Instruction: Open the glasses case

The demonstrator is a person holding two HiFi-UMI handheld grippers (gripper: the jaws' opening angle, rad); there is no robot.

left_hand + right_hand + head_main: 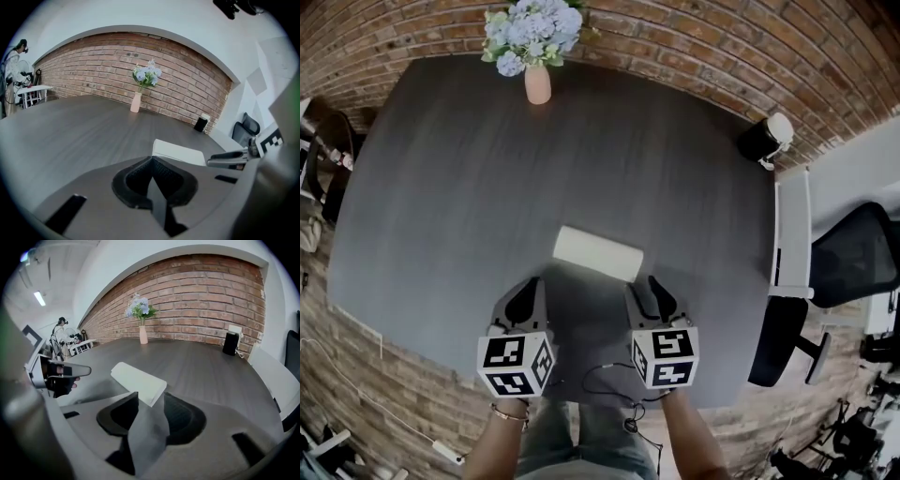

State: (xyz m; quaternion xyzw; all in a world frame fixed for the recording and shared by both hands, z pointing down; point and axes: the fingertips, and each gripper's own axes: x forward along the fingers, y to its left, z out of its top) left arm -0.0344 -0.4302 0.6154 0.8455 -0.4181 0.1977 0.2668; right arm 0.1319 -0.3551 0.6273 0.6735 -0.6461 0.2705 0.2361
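Observation:
The white glasses case lies closed on the dark table, a little ahead of both grippers. My left gripper hovers at the case's near left; in the left gripper view its pads meet at the tip, with nothing between them, and the case lies just beyond. My right gripper is at the case's near right corner. Its jaws stand apart with nothing held, and the case shows past the gap.
A pink vase of pale flowers stands at the table's far edge. A black speaker with a white top sits at the far right corner. A black office chair and a white side desk stand to the right.

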